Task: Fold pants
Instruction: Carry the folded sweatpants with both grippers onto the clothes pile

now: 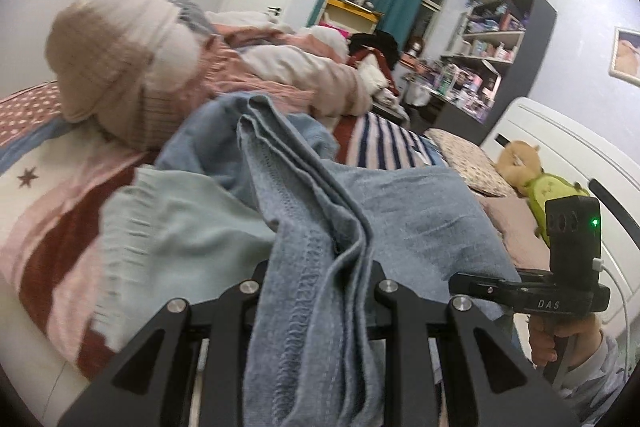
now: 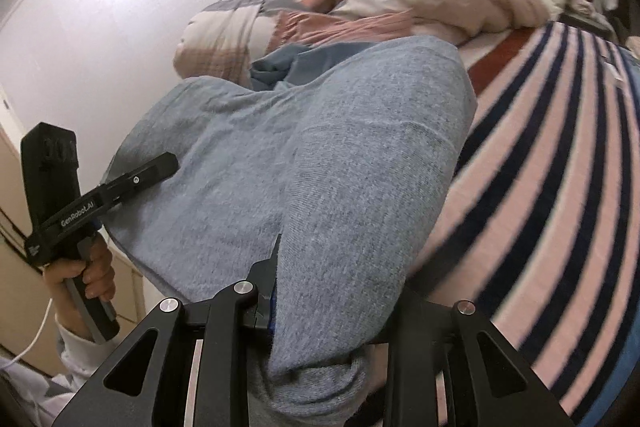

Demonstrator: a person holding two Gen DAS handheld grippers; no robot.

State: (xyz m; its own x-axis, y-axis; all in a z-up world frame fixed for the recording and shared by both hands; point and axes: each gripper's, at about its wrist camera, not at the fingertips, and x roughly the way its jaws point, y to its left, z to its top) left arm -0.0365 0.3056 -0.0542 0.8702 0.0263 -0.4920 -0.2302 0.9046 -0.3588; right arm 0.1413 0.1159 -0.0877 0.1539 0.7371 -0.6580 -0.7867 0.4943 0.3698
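The blue-grey pants (image 1: pixel 416 211) hang between my two grippers above the striped bed. My left gripper (image 1: pixel 320 291) is shut on a bunched, seamed edge of the pants (image 1: pixel 312 267), which drapes over its fingers. My right gripper (image 2: pixel 332 291) is shut on another edge of the pants (image 2: pixel 320 155); the cloth covers its right finger. In the left wrist view the right gripper (image 1: pixel 472 287) shows at the right, against the cloth. In the right wrist view the left gripper (image 2: pixel 168 163) shows at the left, touching the pants' far edge.
A striped bedspread (image 2: pixel 540 167) covers the bed. A heap of pink and cream quilts (image 1: pixel 248 67) lies behind the pants. A pale green cloth (image 1: pixel 176 227) lies at the left. A plush toy (image 1: pixel 536 175) and pillows sit by the white headboard (image 1: pixel 560 131). Shelves (image 1: pixel 496 47) stand beyond.
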